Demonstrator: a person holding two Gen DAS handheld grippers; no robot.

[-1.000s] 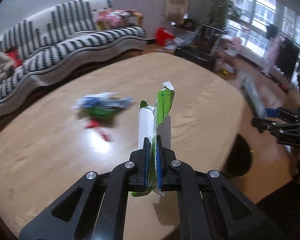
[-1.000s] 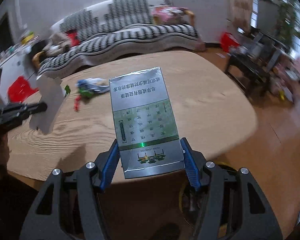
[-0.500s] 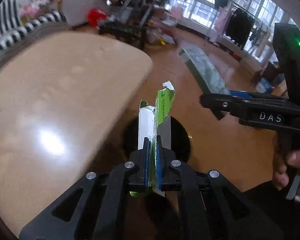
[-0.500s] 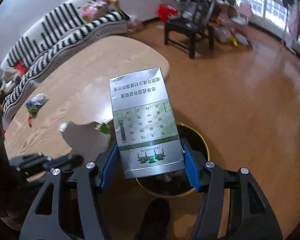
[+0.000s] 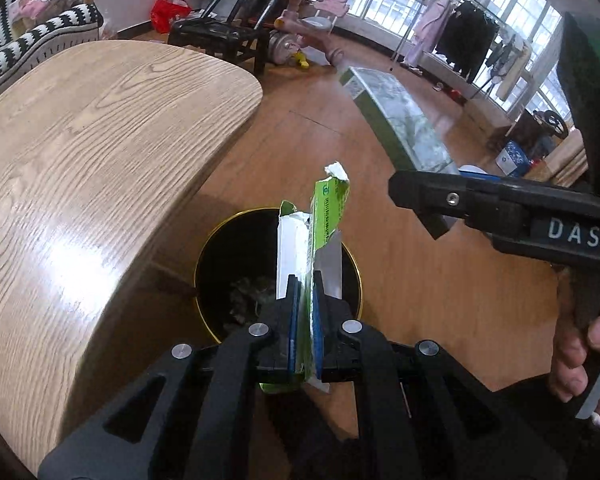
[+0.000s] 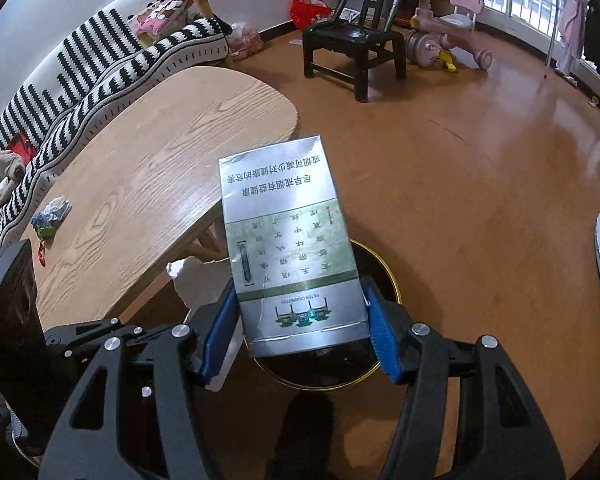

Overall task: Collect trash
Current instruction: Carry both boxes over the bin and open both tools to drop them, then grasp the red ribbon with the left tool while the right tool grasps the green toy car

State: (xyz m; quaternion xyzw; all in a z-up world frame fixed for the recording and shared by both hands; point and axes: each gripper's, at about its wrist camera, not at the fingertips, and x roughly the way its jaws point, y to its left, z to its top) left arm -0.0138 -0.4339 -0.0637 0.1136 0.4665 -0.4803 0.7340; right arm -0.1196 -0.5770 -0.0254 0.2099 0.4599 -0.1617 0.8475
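The round black bin (image 5: pixel 204 276) with a gold rim stands on the floor beside the wood-grain table (image 5: pixel 80 152); crumpled scraps lie inside. My left gripper (image 5: pixel 305 328) is clamped tight on a flattened green-and-white wrapper (image 5: pixel 324 216) above the bin; my right gripper (image 6: pixel 300 320), about half open, grips a glossy silver cigarette box (image 6: pixel 284 216) over its rim.

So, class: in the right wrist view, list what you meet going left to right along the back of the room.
Striped sofa → red bag → black chair → pink tricycle → clothes rack.
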